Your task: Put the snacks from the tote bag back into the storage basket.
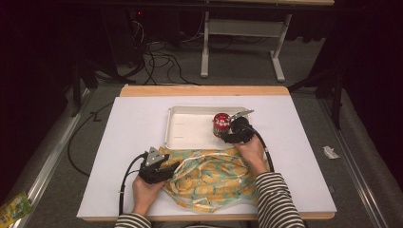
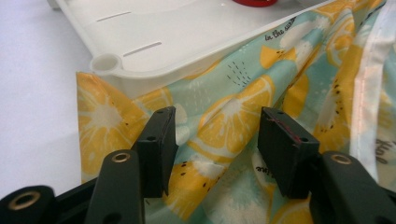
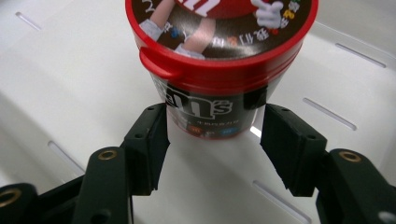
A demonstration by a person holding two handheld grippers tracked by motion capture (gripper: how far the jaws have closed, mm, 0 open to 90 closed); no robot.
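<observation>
A red-lidded candy cup (image 1: 221, 124) (image 3: 215, 60) with cartoon print stands upright in the right part of a white tray (image 1: 190, 128) (image 3: 70, 93). My right gripper (image 1: 227, 131) (image 3: 212, 140) reaches into the tray with its jaws on either side of the cup's narrow base. The left pad is at the cup's wall and a thin gap shows at the right pad. A lemon-print cloth bag (image 1: 209, 173) (image 2: 233, 102) lies crumpled in front of the tray, its far edge against the tray's rim (image 2: 154, 42). My left gripper (image 1: 173, 167) (image 2: 217, 140) stands open just over the bag's left part.
The tray and bag rest on a white board (image 1: 128, 142) over a wooden table. The board's left and right sides are bare. Beyond the table lie floor cables (image 1: 159, 59) and a white table frame (image 1: 242, 28).
</observation>
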